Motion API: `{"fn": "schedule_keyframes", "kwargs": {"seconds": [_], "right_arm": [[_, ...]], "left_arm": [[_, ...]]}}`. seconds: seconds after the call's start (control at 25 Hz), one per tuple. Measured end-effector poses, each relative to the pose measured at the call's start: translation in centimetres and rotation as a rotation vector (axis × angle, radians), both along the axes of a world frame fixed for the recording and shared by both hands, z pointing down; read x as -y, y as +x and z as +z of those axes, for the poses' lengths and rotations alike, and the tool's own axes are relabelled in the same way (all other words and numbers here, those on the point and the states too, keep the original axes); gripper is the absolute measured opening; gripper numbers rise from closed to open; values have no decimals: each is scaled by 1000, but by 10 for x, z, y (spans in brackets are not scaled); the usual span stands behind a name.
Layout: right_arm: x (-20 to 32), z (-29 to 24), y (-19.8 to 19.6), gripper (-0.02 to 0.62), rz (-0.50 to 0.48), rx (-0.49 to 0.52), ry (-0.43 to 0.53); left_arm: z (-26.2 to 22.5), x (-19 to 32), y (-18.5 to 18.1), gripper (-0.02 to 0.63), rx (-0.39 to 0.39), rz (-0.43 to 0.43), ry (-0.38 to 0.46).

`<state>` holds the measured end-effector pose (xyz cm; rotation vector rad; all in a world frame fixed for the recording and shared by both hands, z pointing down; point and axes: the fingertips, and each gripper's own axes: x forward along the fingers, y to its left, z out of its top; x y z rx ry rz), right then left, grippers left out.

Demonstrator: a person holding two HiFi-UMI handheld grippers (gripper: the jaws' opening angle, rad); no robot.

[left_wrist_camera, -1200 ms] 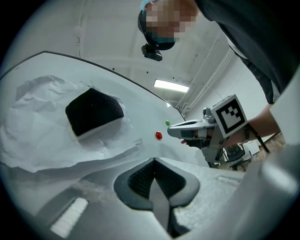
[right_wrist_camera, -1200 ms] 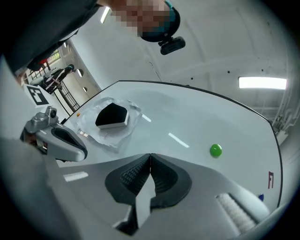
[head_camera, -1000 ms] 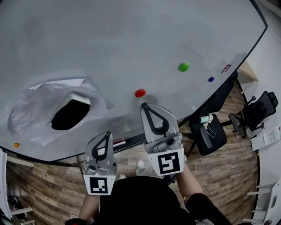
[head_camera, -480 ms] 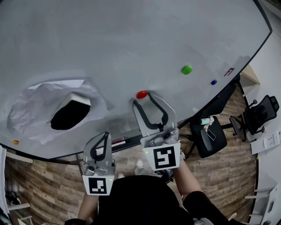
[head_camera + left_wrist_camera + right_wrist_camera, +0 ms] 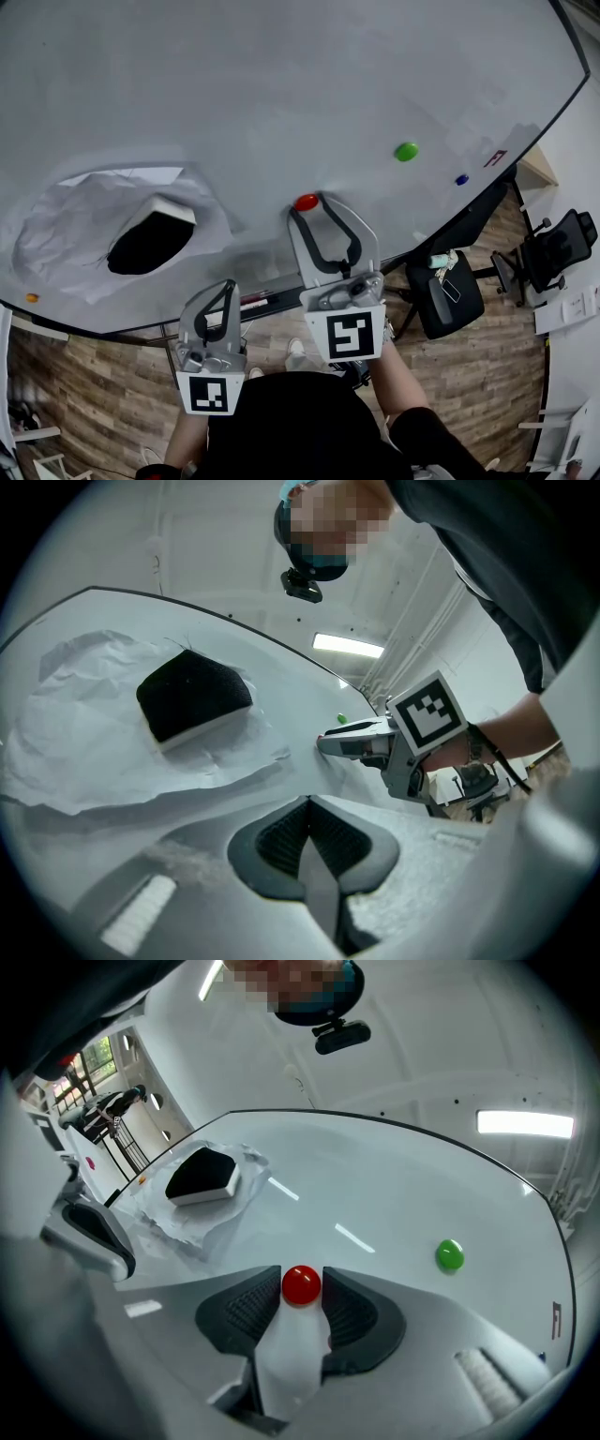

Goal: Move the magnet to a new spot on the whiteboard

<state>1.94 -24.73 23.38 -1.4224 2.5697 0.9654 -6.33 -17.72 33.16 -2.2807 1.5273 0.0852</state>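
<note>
A red magnet (image 5: pixel 306 202) (image 5: pixel 301 1285) sticks to the whiteboard (image 5: pixel 281 84) near its lower edge. My right gripper (image 5: pixel 309 206) (image 5: pixel 301 1290) has its tips against the board, and the magnet sits between them. Its jaws opened wide and have just been closing a little. The pads flank the magnet closely on both sides, but I see no firm press. My left gripper (image 5: pixel 229 285) (image 5: pixel 307 803) hangs lower left of it, shut on nothing and pointed at the board.
A green magnet (image 5: pixel 406 151) and a blue magnet (image 5: pixel 460 179) sit to the right. An orange magnet (image 5: pixel 32 298) is at far left. A black eraser (image 5: pixel 150 246) rests on crumpled paper (image 5: pixel 66 244). Office chairs (image 5: pixel 445 291) stand on the wood floor at right.
The right gripper's jaws went from shut to wide apart. It moved up to the board, so the red magnet now lies between its tips. The left gripper stayed put.
</note>
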Motion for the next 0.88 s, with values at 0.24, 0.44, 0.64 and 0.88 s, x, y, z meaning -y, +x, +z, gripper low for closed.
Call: {"fn": "schedule_keyframes", "kwargs": {"seconds": [0.24, 0.44, 0.64, 0.88], "right_arm": [[2, 2, -1, 133, 16, -10, 0], [1, 1, -1, 126, 15, -4, -9], [1, 2, -1, 126, 15, -5, -16], [2, 2, 0, 126, 18, -7, -20]], "left_arm": [[2, 0, -3, 2, -2, -4, -5], [2, -1, -2, 2, 3, 2, -5], [4, -2, -1, 2, 3, 6, -11], [6, -2, 0, 2, 9, 13, -16]]}}
